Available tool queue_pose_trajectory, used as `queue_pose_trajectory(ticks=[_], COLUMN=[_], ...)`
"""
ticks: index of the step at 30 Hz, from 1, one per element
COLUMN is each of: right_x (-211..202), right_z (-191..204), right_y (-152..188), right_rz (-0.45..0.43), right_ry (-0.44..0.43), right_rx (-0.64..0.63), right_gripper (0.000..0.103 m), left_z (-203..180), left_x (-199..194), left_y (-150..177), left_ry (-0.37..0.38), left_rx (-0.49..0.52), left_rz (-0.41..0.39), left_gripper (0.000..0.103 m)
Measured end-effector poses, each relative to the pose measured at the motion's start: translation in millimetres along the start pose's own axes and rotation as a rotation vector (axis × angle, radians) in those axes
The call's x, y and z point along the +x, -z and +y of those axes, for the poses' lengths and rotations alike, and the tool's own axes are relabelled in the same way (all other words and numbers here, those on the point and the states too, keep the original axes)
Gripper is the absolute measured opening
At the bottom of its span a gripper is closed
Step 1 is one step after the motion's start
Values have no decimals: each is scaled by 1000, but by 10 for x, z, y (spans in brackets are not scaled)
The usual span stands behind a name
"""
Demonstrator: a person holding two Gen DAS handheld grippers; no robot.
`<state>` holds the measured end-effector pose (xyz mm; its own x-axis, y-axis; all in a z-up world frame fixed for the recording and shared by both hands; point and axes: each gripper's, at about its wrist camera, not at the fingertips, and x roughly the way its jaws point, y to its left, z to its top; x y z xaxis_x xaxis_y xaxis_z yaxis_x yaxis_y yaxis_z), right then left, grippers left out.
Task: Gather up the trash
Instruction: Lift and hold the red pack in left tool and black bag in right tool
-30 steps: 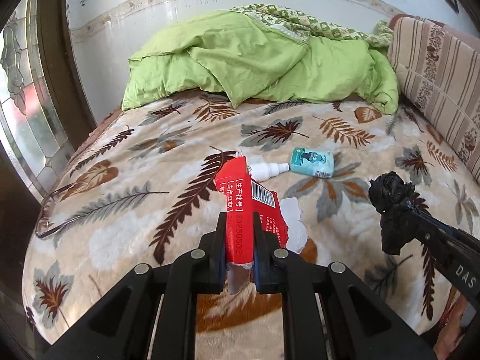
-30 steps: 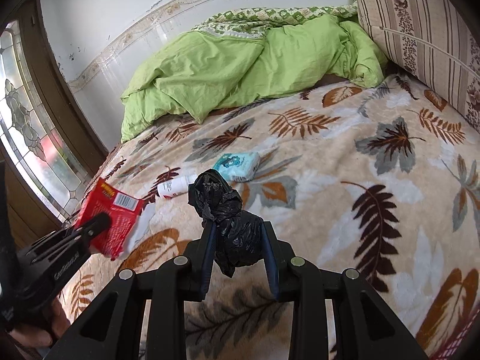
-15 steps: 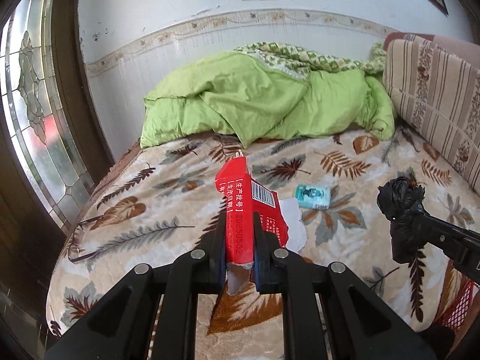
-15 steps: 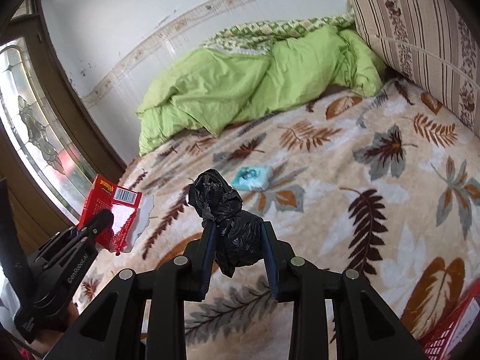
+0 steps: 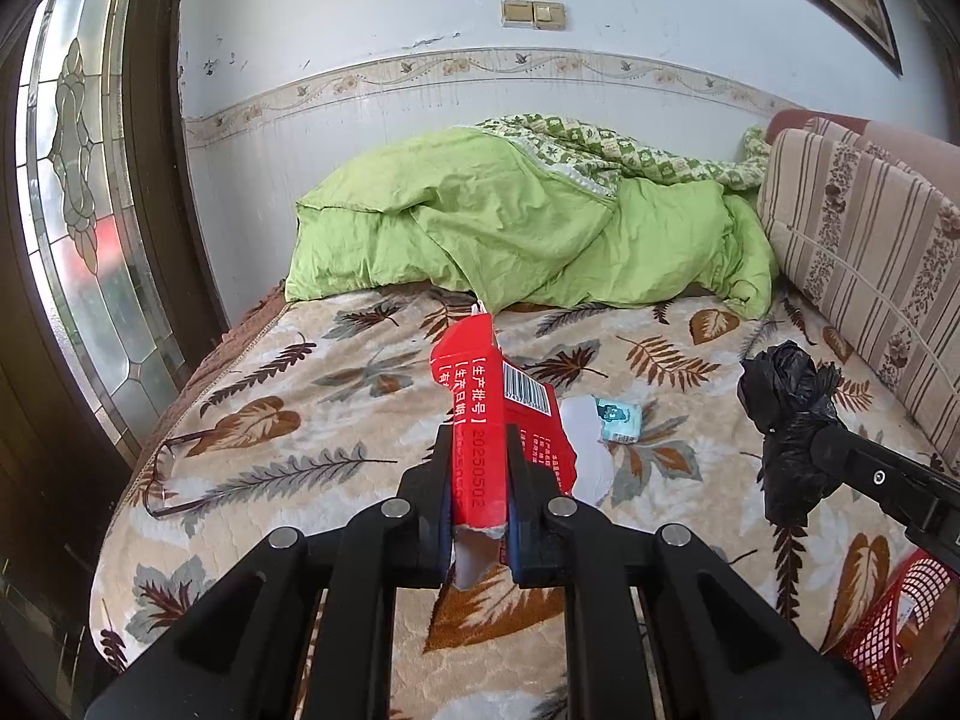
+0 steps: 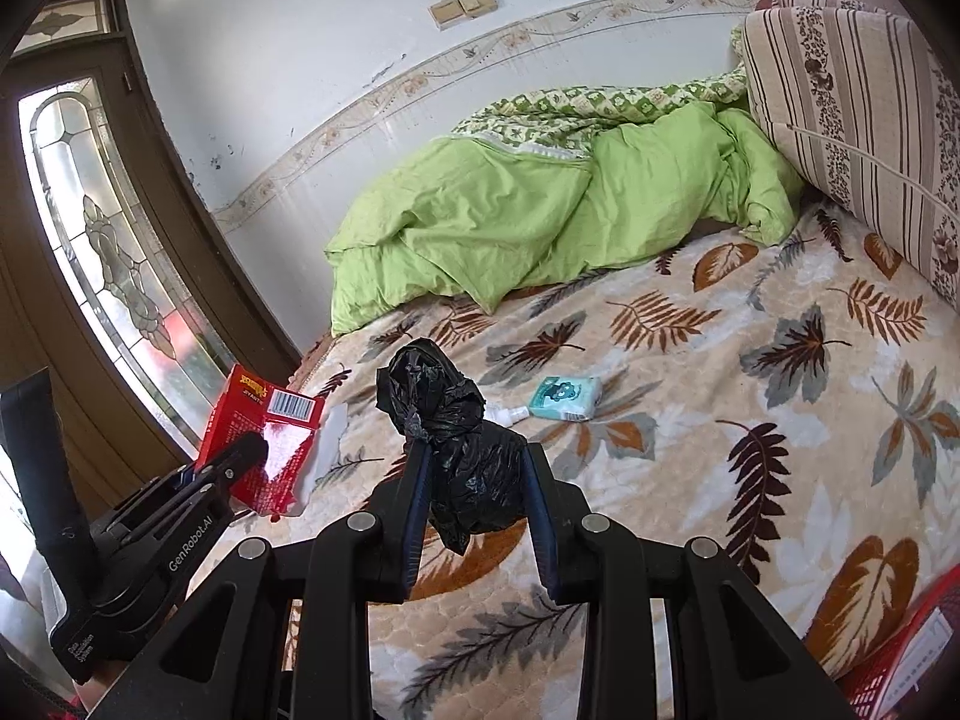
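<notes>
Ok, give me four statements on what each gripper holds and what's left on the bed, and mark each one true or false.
1. The left gripper is clamped on a red packet. True.
2. The right gripper is open and holds nothing. False: it is shut on a crumpled black bag.
3. A teal packet lies on the bed. True.
4. The red basket sits on the green quilt. False: it is at the bed's near edge, far from the quilt.
</notes>
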<state>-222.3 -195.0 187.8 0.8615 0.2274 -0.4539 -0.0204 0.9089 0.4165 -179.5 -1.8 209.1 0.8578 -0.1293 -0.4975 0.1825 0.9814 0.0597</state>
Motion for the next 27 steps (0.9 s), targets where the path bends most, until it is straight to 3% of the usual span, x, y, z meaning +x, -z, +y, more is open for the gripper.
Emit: queue_pose_trajectory(ticks=[27], right_x=[-84], right_z=[133], right_y=[-2], right_rz=[-11], right_ry=[-1], right_rx=[-13], right_gripper=[32], left_z=[33], left_x=[-107], left_y=[1], left_ry=[11], left_rx=[-12], left_rz=[-11], left_gripper=[13])
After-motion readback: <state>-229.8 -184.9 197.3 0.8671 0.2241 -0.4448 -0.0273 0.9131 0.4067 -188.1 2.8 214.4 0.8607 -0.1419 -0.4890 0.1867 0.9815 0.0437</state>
